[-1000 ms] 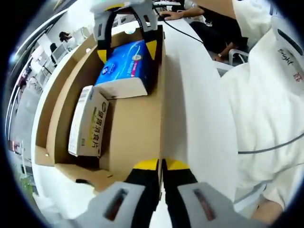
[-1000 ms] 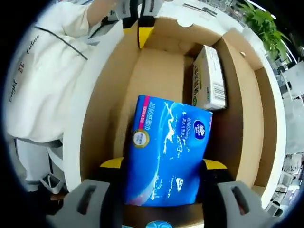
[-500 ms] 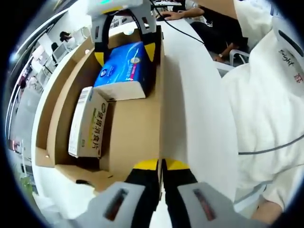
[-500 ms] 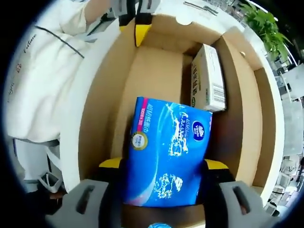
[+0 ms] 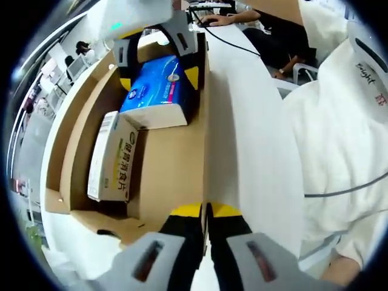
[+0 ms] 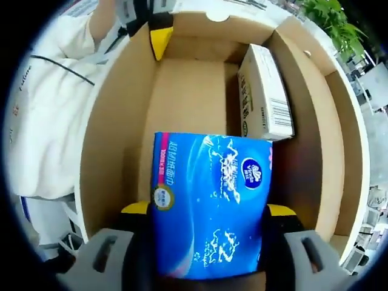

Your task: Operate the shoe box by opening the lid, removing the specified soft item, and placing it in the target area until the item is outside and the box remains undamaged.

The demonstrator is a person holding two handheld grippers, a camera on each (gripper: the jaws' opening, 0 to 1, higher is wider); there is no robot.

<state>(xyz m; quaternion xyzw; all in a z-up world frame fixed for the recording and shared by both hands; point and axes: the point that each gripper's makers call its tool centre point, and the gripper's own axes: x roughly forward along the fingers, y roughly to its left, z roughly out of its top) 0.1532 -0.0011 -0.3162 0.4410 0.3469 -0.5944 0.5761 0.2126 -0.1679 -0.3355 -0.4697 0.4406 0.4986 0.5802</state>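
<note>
The blue tissue pack sits inside the open shoe box, pinched across its width between the yellow-tipped jaws of the right gripper — one jaw presses each long side. Its long axis runs along the box's length, the printed face turned up toward the right gripper view, and its far short end points down the box toward the opposite end wall. In the left gripper view the same pack shows at the far end of the box, its pale end face toward the camera and lifted a little off the floor, with the right gripper straddling it from above.

Just beside the pack lies a small white carton, long axis parallel to the box wall it leans against; in the left gripper view the carton lies along the left wall.

The left gripper has its jaws pressed together on the edge of the box's near side wall. In the right gripper view its yellow tip shows at the far corner.

A person in a white garment stands beside the white table.
</note>
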